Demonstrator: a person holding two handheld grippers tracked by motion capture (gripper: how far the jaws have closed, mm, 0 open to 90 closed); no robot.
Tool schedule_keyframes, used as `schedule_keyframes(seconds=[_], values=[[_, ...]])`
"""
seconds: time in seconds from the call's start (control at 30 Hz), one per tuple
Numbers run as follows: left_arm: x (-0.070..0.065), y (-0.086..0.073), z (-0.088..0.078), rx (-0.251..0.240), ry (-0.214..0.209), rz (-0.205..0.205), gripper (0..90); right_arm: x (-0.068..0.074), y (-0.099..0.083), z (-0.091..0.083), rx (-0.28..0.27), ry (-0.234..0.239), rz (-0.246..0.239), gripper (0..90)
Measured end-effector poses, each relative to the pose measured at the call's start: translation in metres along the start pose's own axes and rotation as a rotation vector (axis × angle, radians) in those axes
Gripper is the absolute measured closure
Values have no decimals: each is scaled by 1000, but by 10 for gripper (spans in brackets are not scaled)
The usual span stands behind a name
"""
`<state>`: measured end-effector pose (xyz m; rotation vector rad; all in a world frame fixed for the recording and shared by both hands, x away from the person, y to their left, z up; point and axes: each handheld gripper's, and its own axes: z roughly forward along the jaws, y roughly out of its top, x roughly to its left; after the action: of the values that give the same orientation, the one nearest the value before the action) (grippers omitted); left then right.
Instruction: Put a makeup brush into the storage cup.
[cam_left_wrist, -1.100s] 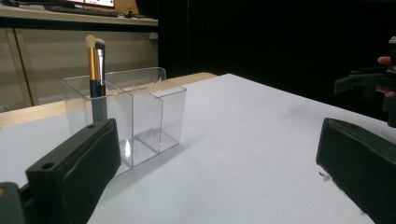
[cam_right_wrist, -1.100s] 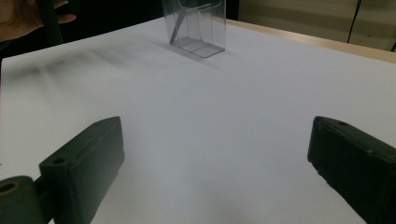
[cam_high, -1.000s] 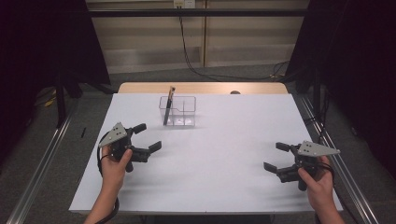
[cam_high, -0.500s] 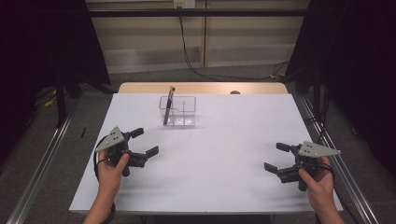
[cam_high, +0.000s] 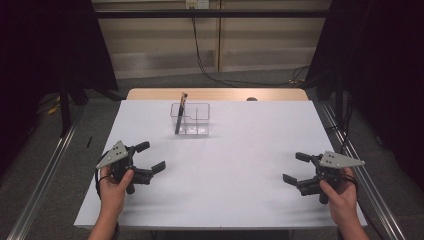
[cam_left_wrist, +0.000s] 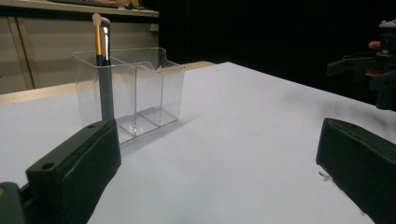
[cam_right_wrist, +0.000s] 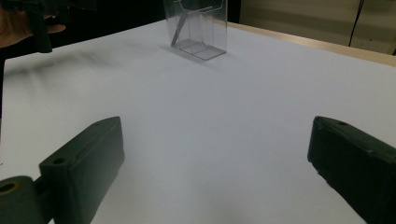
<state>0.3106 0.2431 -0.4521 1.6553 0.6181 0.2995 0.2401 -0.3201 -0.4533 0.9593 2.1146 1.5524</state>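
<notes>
A: Where is the brush right now?

B: The brush (cam_high: 180, 113) stands in the clear organizer (cam_high: 196, 120), toward the far side of the white table (cam_high: 235, 165), a little left of centre. It sits in the leftmost compartment, leaning slightly, with its bristle end up above the rim. In the left gripper view you can see the dark handle, a gold band and a silver ferrule under the pale tip.

A: And the two grippers?

B: Both are near the near edge, well apart from each other and from the organizer. The left gripper (cam_high: 150, 156) is at the near left, held in the person's left hand (cam_high: 112, 187). Its jaws are spread wide with nothing between them; the left gripper view shows bare table in the gap.

A: The right one?

B: The right gripper (cam_high: 296, 168) is at the near right, held in the right hand (cam_high: 340, 197). Its jaws are spread wide too, pinching nothing, and point toward the middle of the table.

A: Are the other compartments of the organizer holding anything?

B: They look empty; you can see through the clear walls to the table.
</notes>
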Motion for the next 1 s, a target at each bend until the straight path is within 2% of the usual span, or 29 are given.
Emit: schedule_keyframes(seconds=[0.47, 0.63, 0.83, 1.0], values=[[0, -3, -13, 3, 10, 8, 0, -1, 0, 3, -1, 5, -2, 37], [-1, -6, -17, 25, 7, 22, 1, -2, -1, 2, -1, 6, -3, 37], [-2, -8, -21, 17, 10, 10, 2, -3, -2, 2, 2, 7, -5, 37], [-2, -10, -23, 29, 13, 18, 3, -4, -1, -1, -8, -1, 0, 36]])
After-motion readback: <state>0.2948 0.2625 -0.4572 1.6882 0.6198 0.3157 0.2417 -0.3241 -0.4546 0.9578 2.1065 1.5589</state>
